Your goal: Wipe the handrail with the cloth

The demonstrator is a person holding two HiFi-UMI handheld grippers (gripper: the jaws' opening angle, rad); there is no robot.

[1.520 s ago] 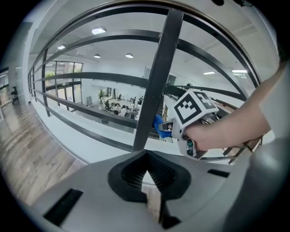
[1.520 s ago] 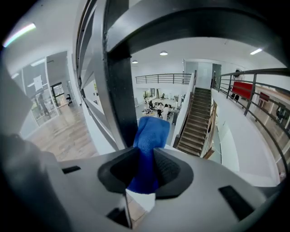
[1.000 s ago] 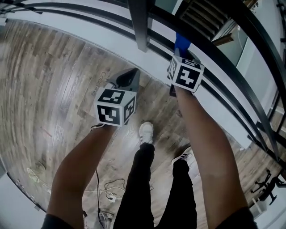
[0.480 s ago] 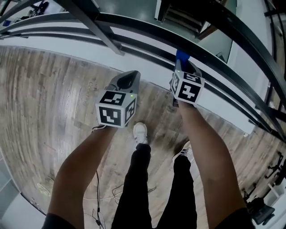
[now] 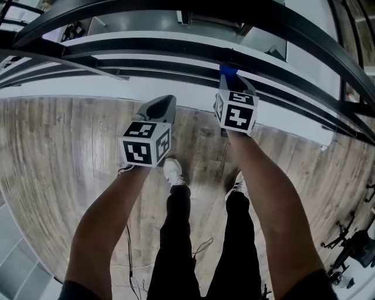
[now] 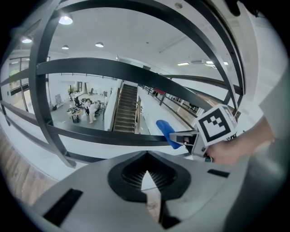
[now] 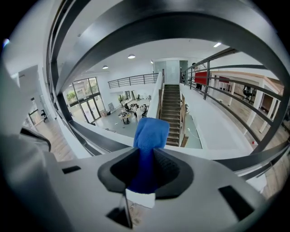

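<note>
A blue cloth [image 7: 149, 136] sticks out from between the jaws of my right gripper [image 7: 147, 165], which is shut on it. In the head view that gripper [image 5: 228, 79] points at the black railing, and the cloth [image 5: 227, 70] lies at a lower dark rail [image 5: 146, 50]. The left gripper view shows the cloth [image 6: 166, 132] lying over this rail [image 6: 104, 136]. The thick top handrail [image 5: 176, 12] runs above. My left gripper [image 5: 159, 106] hangs to the left of the right one, short of the rails. Its jaws [image 6: 146, 174] are shut with nothing between them.
A white ledge [image 5: 88, 88] runs under the rails, with wooden floor [image 5: 58, 152] behind it. The person's legs and white shoes [image 5: 173, 171] stand below the grippers. Cables [image 5: 199, 249] lie on the floor. Beyond the railing is an open hall with a staircase [image 7: 171, 108].
The head view has swung along the railing, and the upright post has slid off to the left. Both grippers keep their spacing, and the right one still holds the cloth at the rail.
</note>
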